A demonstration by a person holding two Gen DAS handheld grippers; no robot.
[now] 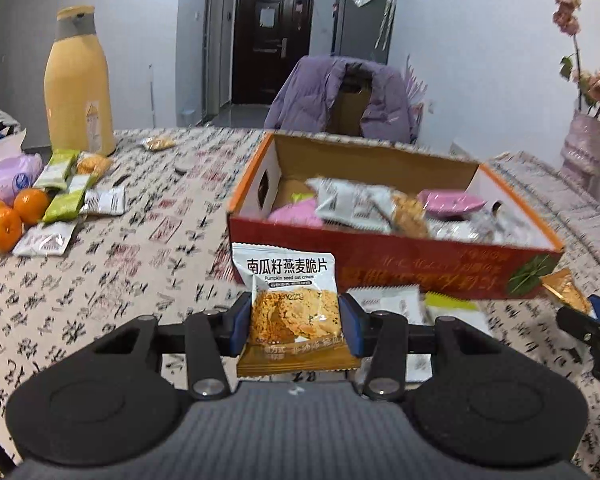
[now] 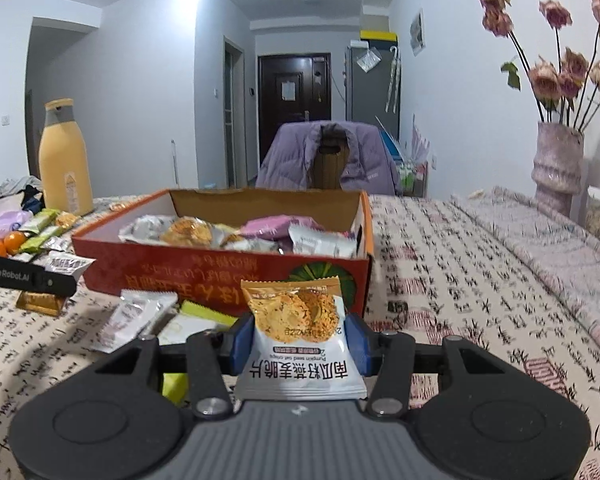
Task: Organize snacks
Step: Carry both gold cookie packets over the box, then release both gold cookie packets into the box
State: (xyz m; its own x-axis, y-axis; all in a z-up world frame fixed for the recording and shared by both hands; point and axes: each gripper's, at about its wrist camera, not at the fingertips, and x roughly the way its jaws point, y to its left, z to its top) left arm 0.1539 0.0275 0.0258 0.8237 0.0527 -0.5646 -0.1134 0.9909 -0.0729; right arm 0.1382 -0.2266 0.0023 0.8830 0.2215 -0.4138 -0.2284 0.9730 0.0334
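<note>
Patterned tablecloth [image 1: 148,240], box [image 1: 380,268] at twelve o'clock: each gripper [image 1: 296,328] [image 2: 300,344] clamps a light, crushable crisp packet [image 1: 296,312] [image 2: 300,340] by its side edges.

Box [image 1: 420,268] wall blocks ahead; open top free; packets [image 2: 140,316] litter front.

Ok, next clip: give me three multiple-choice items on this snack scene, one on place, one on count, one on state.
1. Where does the yellow bottle stand?
A. inside the box
B. on the table, left of the box
C. on the chair

2. How many oranges lie on the table?
A. one
B. three
C. six

3. What is the left hand-held gripper doing?
A. clamping an oat crisp packet
B. standing open and bare
C. gripping an orange

Key: B, it stands on the cloth left of the red box; B, three sit together by the packets; A, both pads press the oat crisp packet.
</note>
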